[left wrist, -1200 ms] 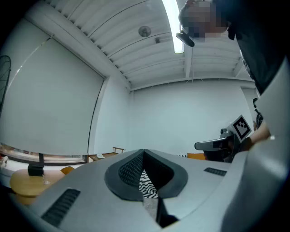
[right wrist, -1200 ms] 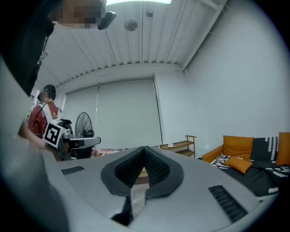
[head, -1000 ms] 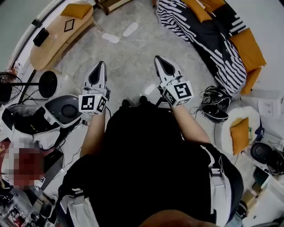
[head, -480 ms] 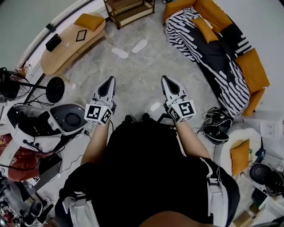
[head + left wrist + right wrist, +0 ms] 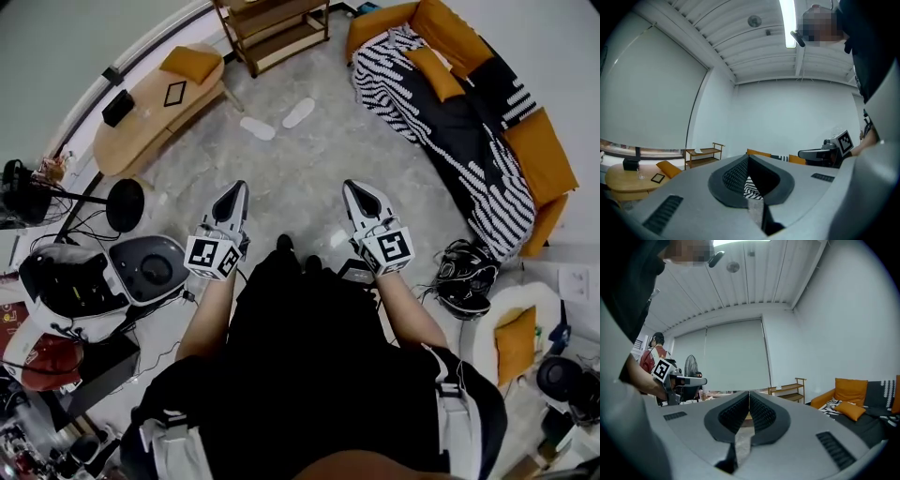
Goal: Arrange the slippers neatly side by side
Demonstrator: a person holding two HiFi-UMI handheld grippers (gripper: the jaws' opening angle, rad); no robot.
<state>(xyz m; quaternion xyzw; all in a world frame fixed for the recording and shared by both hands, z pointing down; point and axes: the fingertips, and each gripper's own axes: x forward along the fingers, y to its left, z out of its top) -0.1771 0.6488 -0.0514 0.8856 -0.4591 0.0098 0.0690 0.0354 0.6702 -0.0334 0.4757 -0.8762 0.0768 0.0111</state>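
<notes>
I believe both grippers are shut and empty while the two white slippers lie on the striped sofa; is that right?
Not quite: the head view shows the white slippers on the grey floor, not on the sofa. The left gripper and right gripper are indeed shut and empty.

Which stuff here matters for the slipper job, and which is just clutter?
Job:
- slipper
- second slipper
- left tongs, shut, empty
- right tongs, shut, empty

Clutter:
- sofa
- table
- shelf
</notes>
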